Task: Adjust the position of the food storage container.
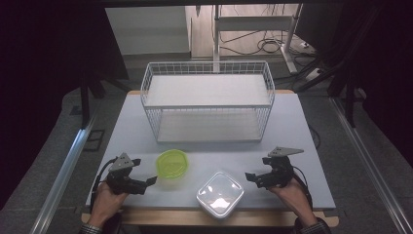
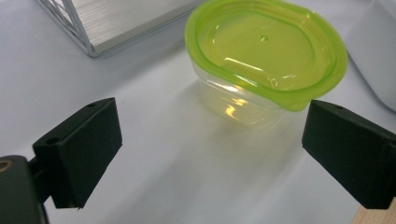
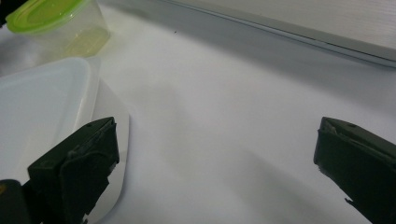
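Left gripper (image 1: 144, 171) sits low on the table, jaws spread wide and empty, aimed straight at the green-lidded tub (image 1: 172, 163) just ahead, near but not touching. Right gripper (image 1: 256, 169) is open and empty too, well apart from that tub, with the white square container (image 1: 220, 193) just beside it. Left looks the nearer hand.

On the pale table (image 1: 302, 141), a round clear tub with a green lid (image 1: 172, 163) stands just right of the open left gripper (image 1: 145, 171). A square white container (image 1: 220, 193) sits left of the open right gripper (image 1: 253, 170). A white wire basket (image 1: 208, 100) stands far behind.
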{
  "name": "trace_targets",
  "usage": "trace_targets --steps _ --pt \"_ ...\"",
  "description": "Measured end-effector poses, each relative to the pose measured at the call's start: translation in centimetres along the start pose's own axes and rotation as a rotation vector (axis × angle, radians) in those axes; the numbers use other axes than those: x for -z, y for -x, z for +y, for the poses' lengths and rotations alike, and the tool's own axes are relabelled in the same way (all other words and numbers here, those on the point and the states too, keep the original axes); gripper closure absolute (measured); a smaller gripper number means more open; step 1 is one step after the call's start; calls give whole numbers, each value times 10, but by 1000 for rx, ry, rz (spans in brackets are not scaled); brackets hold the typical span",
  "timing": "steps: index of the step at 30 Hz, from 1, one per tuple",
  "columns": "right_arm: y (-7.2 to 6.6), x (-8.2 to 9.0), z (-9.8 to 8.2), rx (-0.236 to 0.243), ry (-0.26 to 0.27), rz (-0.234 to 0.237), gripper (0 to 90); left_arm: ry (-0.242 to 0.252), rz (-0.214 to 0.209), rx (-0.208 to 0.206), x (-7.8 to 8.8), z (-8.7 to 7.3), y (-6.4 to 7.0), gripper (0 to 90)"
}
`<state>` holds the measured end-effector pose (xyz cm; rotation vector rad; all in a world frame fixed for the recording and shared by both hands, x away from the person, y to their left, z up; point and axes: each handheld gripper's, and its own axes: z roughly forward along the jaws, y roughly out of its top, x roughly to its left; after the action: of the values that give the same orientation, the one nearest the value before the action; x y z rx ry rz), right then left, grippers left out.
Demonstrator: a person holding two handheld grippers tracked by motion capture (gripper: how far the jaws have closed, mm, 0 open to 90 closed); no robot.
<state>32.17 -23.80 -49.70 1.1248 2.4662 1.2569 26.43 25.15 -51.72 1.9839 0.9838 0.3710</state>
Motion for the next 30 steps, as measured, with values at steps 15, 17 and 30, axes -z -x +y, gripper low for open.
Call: trace_targets --steps 15,17,30 --pt "8 -2 -4 -30 -13 -43 61 0 -6 -14 3 5 6 104" --pt "7 -3 -4 -25 -11 -43 65 19 -17 -22 6 7 8 132" --pt "1 -3 -2 9 3 -64 86 42 -83 -19 6 32 29 616"
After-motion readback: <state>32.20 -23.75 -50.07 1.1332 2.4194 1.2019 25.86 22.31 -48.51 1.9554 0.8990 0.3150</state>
